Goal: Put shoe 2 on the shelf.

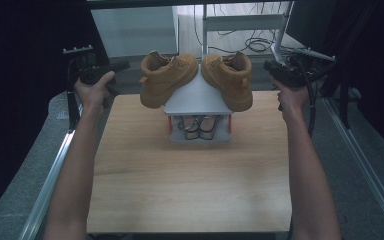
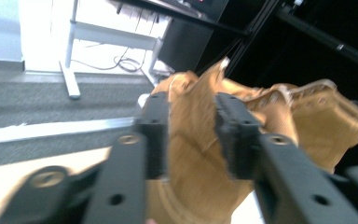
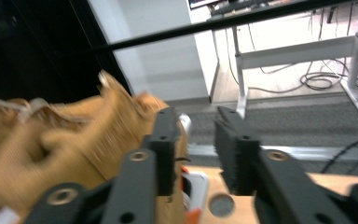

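Note:
Two tan boots stand on a grey sloped rack (image 1: 197, 95) at the far middle of the wooden table (image 1: 190, 185). The left boot (image 1: 165, 77) leans left and the right boot (image 1: 230, 77) leans right. My left gripper (image 1: 125, 65) is held level to the left of the left boot, just short of it. Its jaws (image 2: 192, 107) are open, with the left boot (image 2: 200, 154) showing through the gap, blurred. My right gripper (image 1: 268, 65) points at the right boot from the right. Its jaws (image 3: 198, 126) are open on bare floor, the right boot (image 3: 84, 135) lying left of them.
A pair of strappy shoes (image 1: 200, 128) sits inside the rack under the boots. Metal rails (image 1: 55, 170) run along both table sides. A white desk frame (image 1: 240, 22) and loose cables (image 1: 257, 45) are on the floor behind. Dark curtains hang left and right.

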`<state>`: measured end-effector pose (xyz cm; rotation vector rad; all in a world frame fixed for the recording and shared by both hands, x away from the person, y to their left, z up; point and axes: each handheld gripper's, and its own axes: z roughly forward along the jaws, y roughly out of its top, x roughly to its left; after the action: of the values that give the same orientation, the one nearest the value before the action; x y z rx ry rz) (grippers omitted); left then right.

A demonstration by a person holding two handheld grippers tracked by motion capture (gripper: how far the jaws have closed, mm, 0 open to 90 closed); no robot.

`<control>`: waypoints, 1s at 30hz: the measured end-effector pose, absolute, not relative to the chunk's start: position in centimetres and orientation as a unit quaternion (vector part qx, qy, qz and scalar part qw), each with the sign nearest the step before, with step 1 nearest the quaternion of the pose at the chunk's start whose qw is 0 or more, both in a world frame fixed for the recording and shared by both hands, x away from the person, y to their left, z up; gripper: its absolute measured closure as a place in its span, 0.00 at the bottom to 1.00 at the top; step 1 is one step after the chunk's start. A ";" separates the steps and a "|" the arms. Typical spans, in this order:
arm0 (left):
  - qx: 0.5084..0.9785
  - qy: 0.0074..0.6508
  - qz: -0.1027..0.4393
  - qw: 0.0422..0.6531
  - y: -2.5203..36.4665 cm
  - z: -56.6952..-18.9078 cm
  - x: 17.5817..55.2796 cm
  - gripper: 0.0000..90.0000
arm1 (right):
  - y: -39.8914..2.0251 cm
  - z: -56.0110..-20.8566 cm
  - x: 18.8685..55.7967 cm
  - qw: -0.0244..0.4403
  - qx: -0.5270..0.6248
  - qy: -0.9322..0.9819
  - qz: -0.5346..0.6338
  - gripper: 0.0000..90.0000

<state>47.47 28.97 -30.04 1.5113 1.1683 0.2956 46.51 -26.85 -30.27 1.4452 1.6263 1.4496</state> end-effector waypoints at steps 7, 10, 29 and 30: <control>0.684 0.504 0.123 0.513 27.5 -33.1 48.0 0.99 | -26.7 -32.7 46.3 0.267 0.524 0.647 0.486 0.99; 0.693 0.503 0.117 0.503 26.8 -34.0 48.4 0.99 | -26.0 -33.6 46.5 0.269 0.517 0.662 0.472 0.99; 0.688 0.511 0.104 0.505 25.4 -34.9 49.3 1.00 | -22.5 -35.3 48.2 0.265 0.508 0.683 0.452 1.00; 0.688 0.511 0.107 0.505 25.2 -34.9 49.2 1.00 | -22.4 -35.4 48.2 0.265 0.510 0.681 0.453 1.00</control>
<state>49.25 25.24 -34.86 1.6597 1.2327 0.2586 48.20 -22.43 -35.35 1.3779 1.8411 1.2238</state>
